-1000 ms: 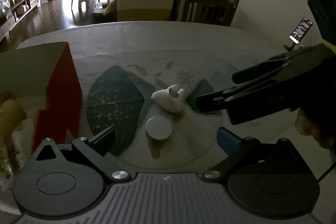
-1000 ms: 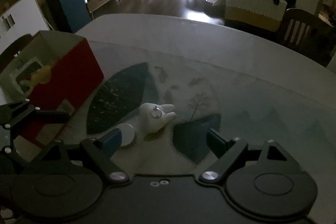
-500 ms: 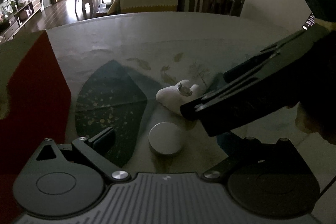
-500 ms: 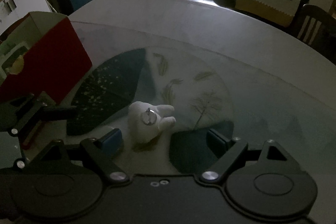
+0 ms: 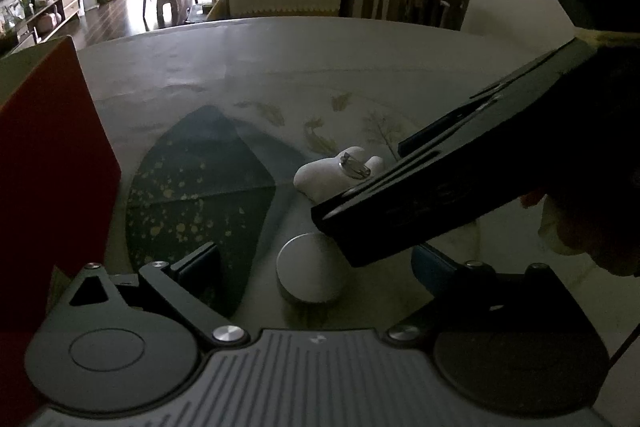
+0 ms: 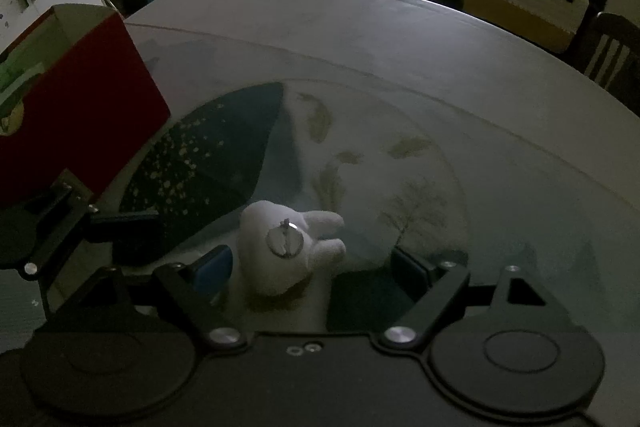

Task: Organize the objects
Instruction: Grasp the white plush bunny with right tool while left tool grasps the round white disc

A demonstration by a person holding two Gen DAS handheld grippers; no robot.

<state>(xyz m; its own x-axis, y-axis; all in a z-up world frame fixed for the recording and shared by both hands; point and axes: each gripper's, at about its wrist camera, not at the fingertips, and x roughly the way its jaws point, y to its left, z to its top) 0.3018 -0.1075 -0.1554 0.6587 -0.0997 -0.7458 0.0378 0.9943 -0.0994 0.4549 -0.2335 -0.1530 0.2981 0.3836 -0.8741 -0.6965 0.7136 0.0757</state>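
1. The right gripper (image 6: 310,265) is spread wide, its fingers flanking the white plush toy (image 6: 286,247) on the counter (image 6: 400,47) without touching it.
2. The left gripper (image 5: 316,261) is also wide, with a round silver disc (image 5: 310,275) lying between its fingers.
3. A red box (image 6: 80,107) stands to the left of both grippers.

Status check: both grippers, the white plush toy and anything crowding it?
Right gripper open, fingers flanking the white plush toy. Left gripper open around the round disc. Toy untouched on table; right gripper overhangs the disc.
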